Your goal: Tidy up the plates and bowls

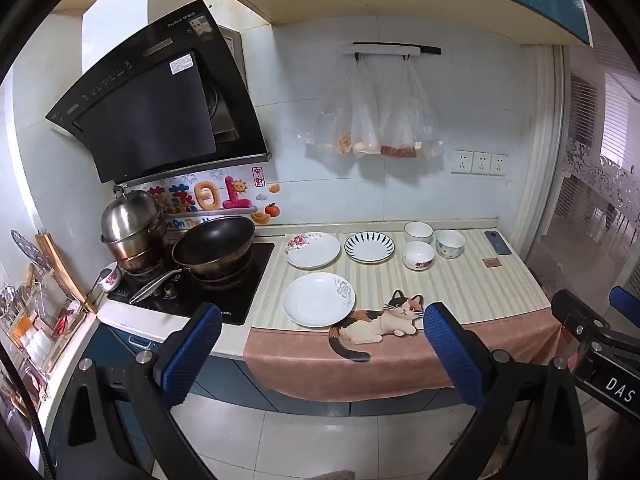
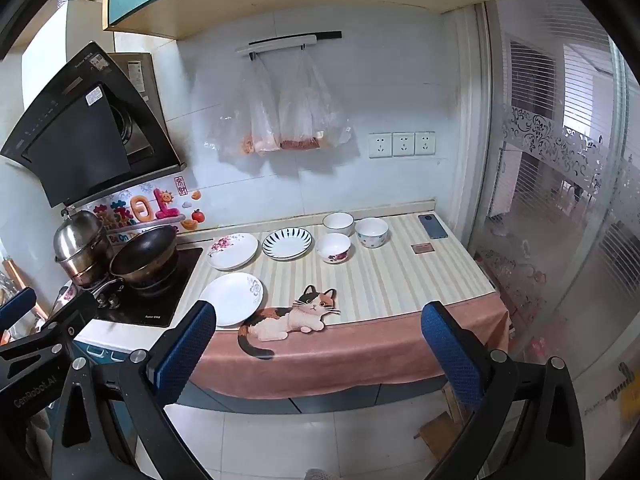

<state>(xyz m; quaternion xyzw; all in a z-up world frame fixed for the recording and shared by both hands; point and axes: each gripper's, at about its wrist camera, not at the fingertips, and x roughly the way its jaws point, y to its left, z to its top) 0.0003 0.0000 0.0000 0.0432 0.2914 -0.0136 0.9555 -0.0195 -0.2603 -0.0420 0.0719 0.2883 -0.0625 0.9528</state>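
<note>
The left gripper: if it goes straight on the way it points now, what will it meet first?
Probably the white plate near the counter's front edge, beside the cat picture. The left gripper is open and empty, short of the counter, with nothing between. Depth is unclear, so the cloth edge could come first.

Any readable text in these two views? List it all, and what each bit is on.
"DAS": label on the right gripper, cut off at the frame edge.
"CenRobot.AI": side of the left gripper.
"Be On Th…": wall sticker, partly hidden by the wok.
Large Chinese characters on the wall decoration: not fully legible.
Brand on the range hood, its stickers, the cooktop logo: too small.
</note>
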